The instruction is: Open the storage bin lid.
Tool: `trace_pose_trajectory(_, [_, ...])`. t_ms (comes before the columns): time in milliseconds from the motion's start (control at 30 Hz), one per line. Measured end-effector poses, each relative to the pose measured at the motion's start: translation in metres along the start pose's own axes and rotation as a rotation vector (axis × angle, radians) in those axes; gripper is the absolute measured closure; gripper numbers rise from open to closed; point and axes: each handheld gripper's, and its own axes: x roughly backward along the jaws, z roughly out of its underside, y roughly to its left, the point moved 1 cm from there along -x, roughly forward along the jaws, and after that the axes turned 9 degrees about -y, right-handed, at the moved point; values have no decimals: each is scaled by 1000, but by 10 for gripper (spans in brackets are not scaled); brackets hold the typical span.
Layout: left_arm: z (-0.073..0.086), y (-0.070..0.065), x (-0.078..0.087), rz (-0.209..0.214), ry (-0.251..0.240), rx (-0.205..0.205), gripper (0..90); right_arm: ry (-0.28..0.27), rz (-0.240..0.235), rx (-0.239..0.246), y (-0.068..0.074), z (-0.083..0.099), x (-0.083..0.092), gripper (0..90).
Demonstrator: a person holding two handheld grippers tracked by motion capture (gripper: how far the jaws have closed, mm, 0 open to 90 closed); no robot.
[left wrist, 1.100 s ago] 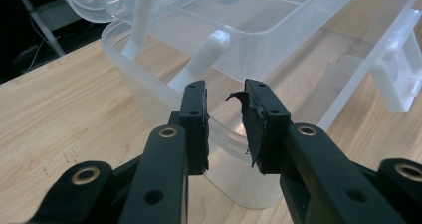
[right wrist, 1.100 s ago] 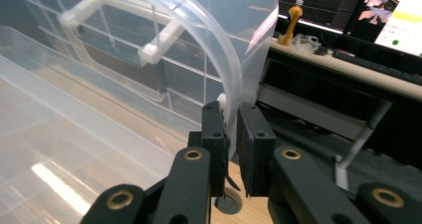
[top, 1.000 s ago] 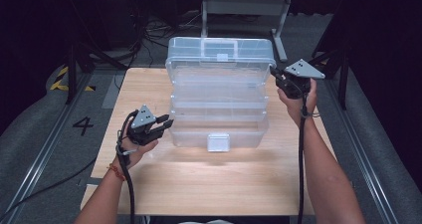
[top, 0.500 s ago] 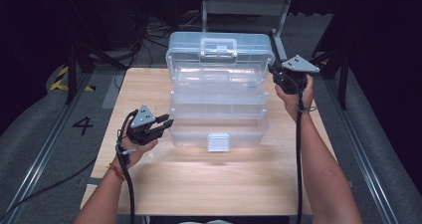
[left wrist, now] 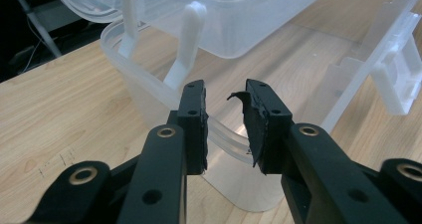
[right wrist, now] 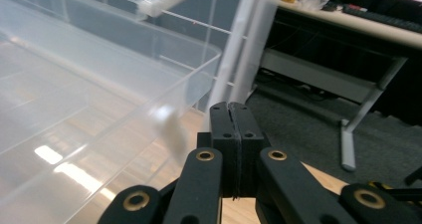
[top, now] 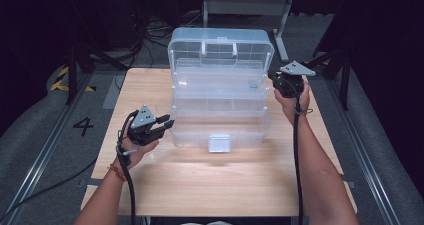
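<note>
A clear plastic toolbox (top: 220,110) stands on the wooden table (top: 225,185) with its trays fanned out in steps and its lid (top: 220,37) tipped up at the back. My left gripper (top: 169,126) is at the box's front left corner. In the left gripper view its jaws (left wrist: 226,104) are closed on the curved rim of the bottom bin (left wrist: 225,135), which spans the gap from pad to pad. My right gripper (top: 274,80) sits by the right end of the upper tray (right wrist: 99,84). Its jaws (right wrist: 231,109) have just been closing and stand shut with nothing between them.
White link arms (left wrist: 186,40) join the trays near my left gripper. A white latch (top: 218,142) hangs on the box front. Bare wood lies in front of the box. Dark floor, cables and a metal stand (right wrist: 348,134) surround the table.
The lid has swung up and back, so its handle now faces the camera. My right gripper has sunk slightly beside the box. The left gripper has stayed put.
</note>
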Motion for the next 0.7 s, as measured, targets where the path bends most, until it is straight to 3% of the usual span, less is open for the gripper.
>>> trace_pose_trajectory(233, [0,0,0,-1,-1,0,712,31,-20,27,12,11,-5,900])
trace_pose_trajectory(400, [0,0,0,-3,-7,3,717,57,-18,-12,5,22,-7,900])
trace_pose_trajectory(700, [0,0,-1,-5,-8,6,715,82,-21,-3,2,30,-5,900])
